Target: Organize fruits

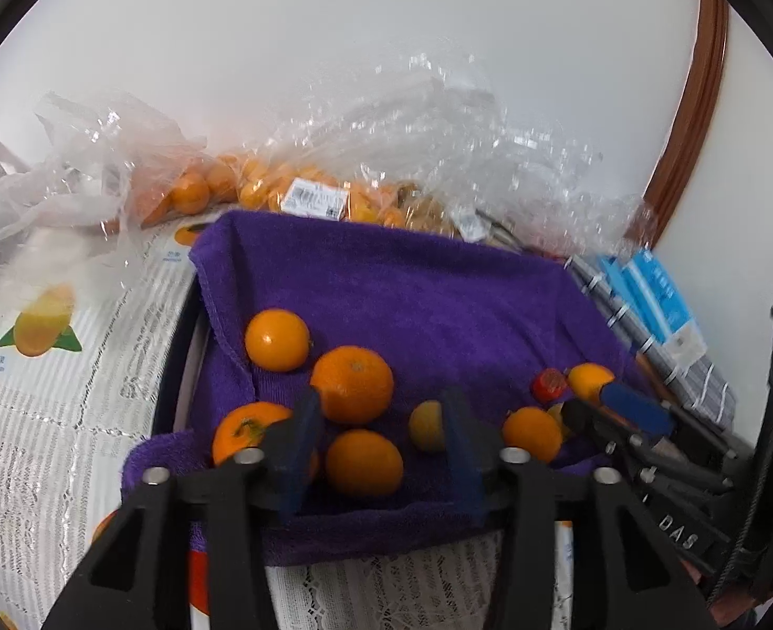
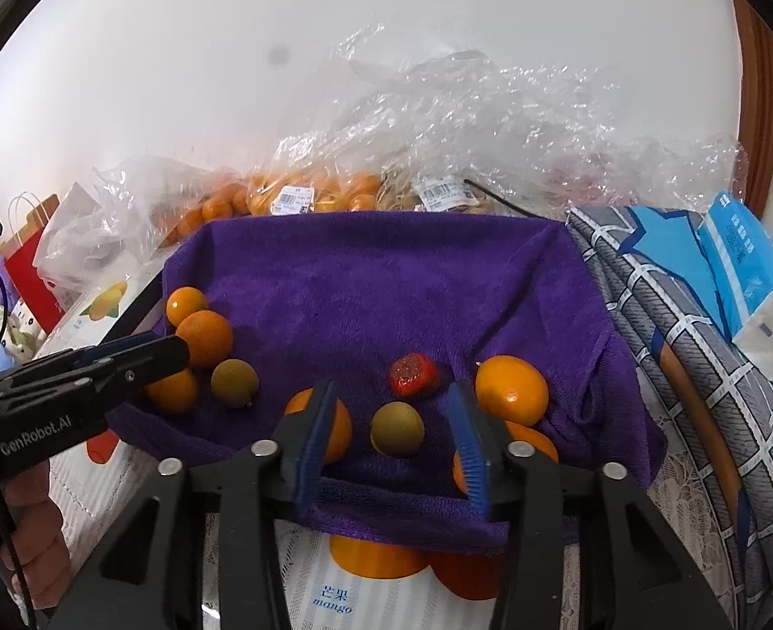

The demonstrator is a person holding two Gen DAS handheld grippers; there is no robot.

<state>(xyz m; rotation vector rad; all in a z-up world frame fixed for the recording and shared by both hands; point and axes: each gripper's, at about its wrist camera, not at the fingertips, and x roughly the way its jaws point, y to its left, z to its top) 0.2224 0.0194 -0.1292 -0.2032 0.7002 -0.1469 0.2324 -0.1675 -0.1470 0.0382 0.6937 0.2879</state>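
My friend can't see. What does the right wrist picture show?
An open right gripper hovers over a purple towel scattered with oranges, a red fruit and a greenish-brown fruit between its fingers. The left gripper reaches in from the left.

Orange fruits [image 2: 511, 389] and red fruit [image 2: 413, 374] on purple towel [image 2: 386, 273]; grey-checked cloth [image 2: 701, 346].

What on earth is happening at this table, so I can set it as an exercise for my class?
A person holds a two-finger gripper in each hand over a purple towel scattered with loose fruit. The left gripper is open among a cluster of oranges. The right gripper is open too, lined up on a small greenish-brown round fruit, with a red strawberry-like fruit just beyond. Neither holds anything. More oranges sit in clear plastic bags behind the towel.
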